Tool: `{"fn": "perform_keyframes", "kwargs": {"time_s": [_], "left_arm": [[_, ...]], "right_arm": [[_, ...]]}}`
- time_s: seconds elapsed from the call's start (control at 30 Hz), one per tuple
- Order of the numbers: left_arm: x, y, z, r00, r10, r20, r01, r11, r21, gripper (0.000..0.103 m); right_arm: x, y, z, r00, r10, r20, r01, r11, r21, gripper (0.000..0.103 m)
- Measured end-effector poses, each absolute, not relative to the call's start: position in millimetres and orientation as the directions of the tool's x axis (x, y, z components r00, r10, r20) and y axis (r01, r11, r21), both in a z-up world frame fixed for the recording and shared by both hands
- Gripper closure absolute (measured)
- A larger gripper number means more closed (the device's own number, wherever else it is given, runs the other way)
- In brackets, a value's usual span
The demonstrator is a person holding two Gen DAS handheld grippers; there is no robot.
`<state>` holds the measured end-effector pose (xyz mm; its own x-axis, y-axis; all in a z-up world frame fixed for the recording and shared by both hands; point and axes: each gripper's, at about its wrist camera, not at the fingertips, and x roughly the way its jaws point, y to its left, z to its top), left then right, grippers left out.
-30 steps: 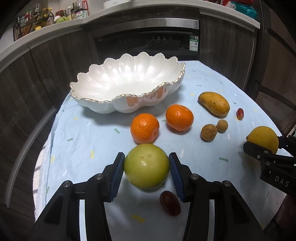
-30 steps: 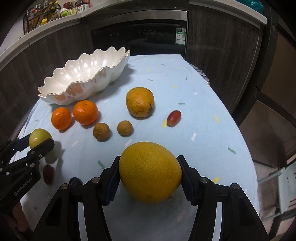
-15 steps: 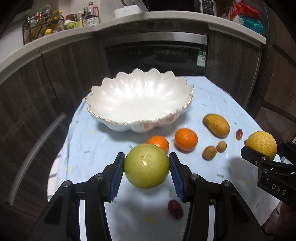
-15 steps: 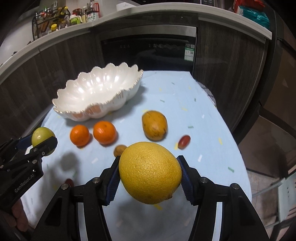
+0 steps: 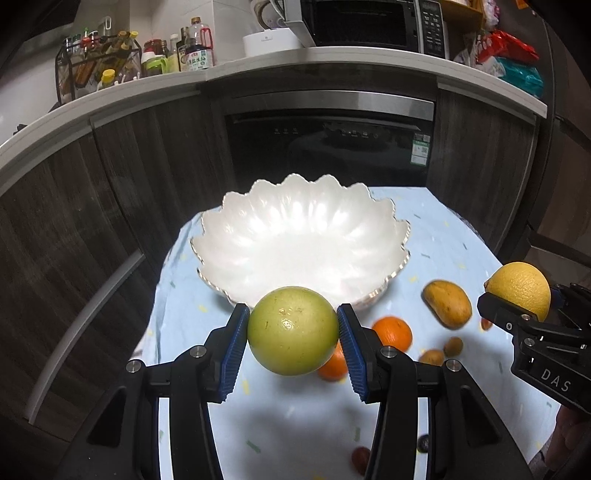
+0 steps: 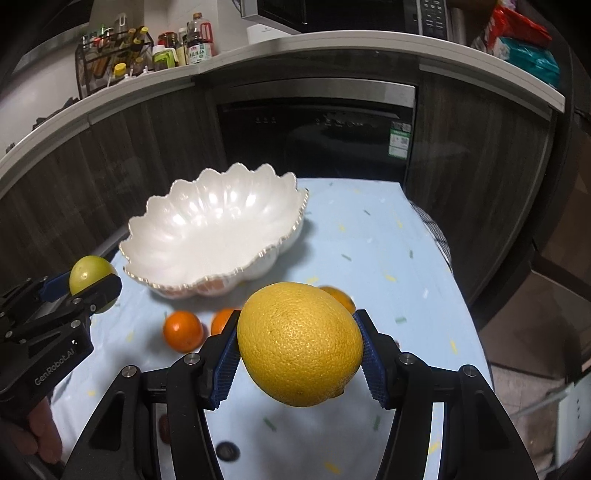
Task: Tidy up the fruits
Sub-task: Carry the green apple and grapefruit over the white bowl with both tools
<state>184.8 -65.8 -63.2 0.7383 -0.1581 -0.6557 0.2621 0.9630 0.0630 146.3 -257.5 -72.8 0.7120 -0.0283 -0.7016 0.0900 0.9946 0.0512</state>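
Note:
My left gripper (image 5: 292, 343) is shut on a round green fruit (image 5: 293, 330), held in the air just in front of the white scalloped bowl (image 5: 295, 236). My right gripper (image 6: 299, 354) is shut on a large yellow citrus fruit (image 6: 300, 343), also lifted above the table, to the right of the bowl (image 6: 207, 229). On the blue cloth lie two oranges (image 5: 392, 334) (image 6: 183, 329), a brownish mango (image 5: 447, 303), two small brown fruits (image 5: 453, 346) and dark red grapes (image 5: 360, 457). The bowl is empty.
The round table (image 6: 369, 236) stands against dark cabinets and a built-in oven (image 5: 328, 144). A worktop above carries bottles in a rack (image 5: 99, 70) and a microwave (image 5: 369, 22). A hand (image 6: 40, 432) holds the left gripper's body.
Both grippers have risen from the table with their fruits and moved toward the bowl. The green fruit now hangs before the bowl's near rim; the loose fruits look lower and smaller.

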Motion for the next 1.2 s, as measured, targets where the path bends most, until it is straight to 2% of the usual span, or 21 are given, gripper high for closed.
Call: {"fn": "perform_keyframes", "kwargs": {"time_s": [0.53,1.2], "left_arm": [[251,-52,-55,0.752,-0.128,-0.647,0.214,0.975,0.056,0.055],[319,-45,-72,0.717,-0.107,-0.689,0.181,0.983,0.036,0.055]], "right_arm": [[219,-240,-60,0.731,0.006,-0.682,0.018,0.999,0.029,0.044],[294,-232,-82,0.685,0.029,-0.728,-0.007,0.999,0.033,0.044]]}}
